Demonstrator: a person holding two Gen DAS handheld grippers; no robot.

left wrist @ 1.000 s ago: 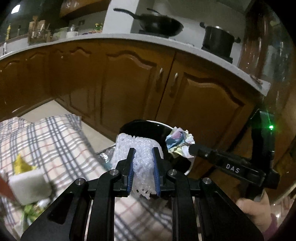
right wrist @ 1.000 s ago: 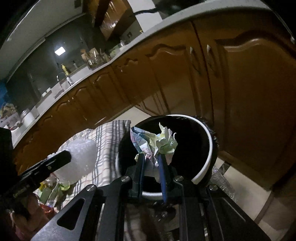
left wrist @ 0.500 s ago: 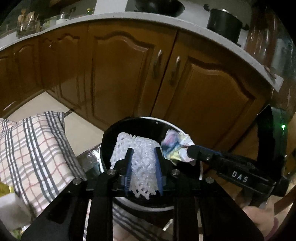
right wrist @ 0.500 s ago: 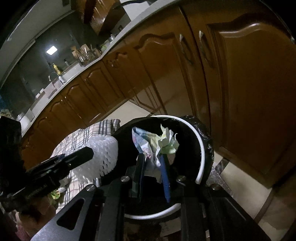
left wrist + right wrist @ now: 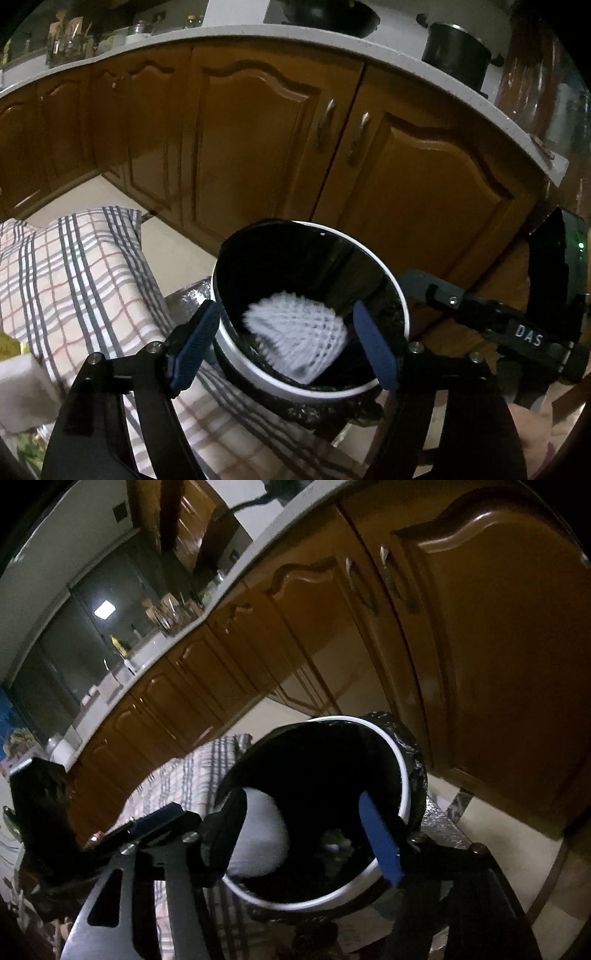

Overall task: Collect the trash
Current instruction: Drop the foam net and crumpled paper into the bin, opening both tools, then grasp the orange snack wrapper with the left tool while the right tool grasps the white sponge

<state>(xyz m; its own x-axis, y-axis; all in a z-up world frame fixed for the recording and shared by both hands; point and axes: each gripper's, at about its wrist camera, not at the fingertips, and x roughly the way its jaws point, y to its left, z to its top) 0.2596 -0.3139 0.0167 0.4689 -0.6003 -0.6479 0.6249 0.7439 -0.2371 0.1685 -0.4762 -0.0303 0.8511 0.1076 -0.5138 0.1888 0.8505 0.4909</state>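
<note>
Risk: white foam-net sleeve [image 5: 295, 338] drops between opening left claw [image 5: 286, 341] jaws into black-lined white-rimmed bin [image 5: 404, 314], opening right claw [image 5: 308, 830] empty; snagging could spill it.

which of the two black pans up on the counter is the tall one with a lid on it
The pot at the right end of the counter, with straight tall sides and a lid. The other, the wok, left of it, is wide and shallow, cut by the frame's top.
</note>
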